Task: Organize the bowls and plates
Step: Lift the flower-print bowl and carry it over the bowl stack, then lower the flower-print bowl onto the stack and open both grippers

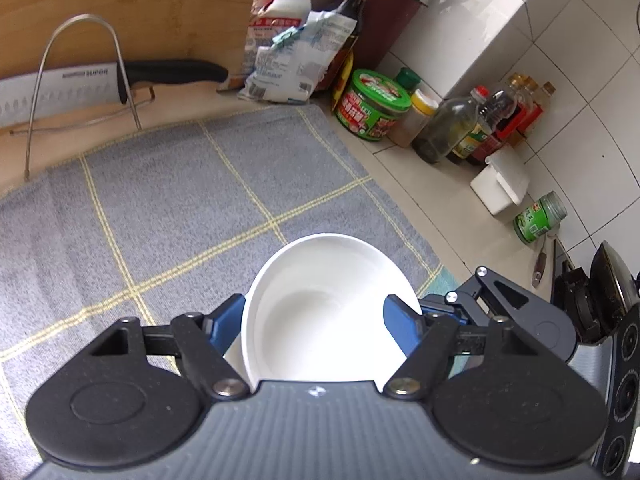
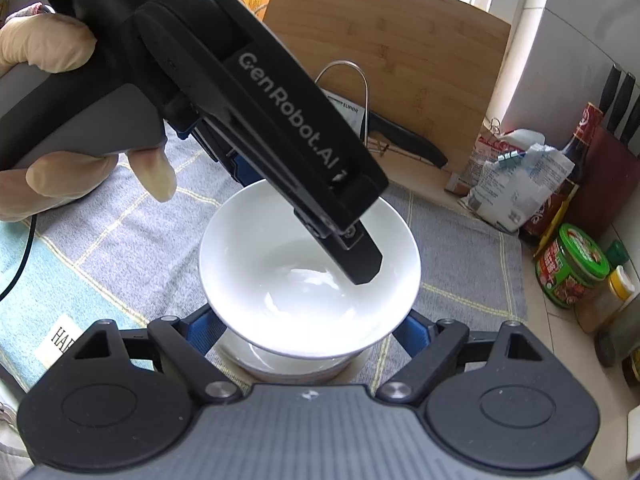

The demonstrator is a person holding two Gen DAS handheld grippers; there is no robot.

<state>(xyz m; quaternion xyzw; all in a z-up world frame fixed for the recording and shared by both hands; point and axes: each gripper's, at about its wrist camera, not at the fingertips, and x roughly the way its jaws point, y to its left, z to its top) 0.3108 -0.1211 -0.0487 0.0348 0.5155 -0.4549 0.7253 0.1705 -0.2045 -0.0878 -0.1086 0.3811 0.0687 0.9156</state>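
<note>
A white bowl (image 1: 320,308) fills the space between the blue pads of my left gripper (image 1: 316,320), which looks down into it over the grey checked cloth (image 1: 160,208). In the right wrist view the same bowl (image 2: 280,280) sits tilted on top of a second white dish (image 2: 280,364). The left gripper's black body (image 2: 260,112) reaches into it from the upper left, one finger inside the bowl. My right gripper (image 2: 308,332) is wide apart on either side of the lower dish, its pads not visibly touching.
A bamboo cutting board (image 2: 392,52), a wire rack (image 1: 80,92) and a knife (image 1: 120,76) stand at the back. Sauce bottles (image 1: 352,32), jars (image 1: 372,104) and bags (image 1: 288,52) line the tiled counter on the right. A stove (image 1: 612,320) is at the far right.
</note>
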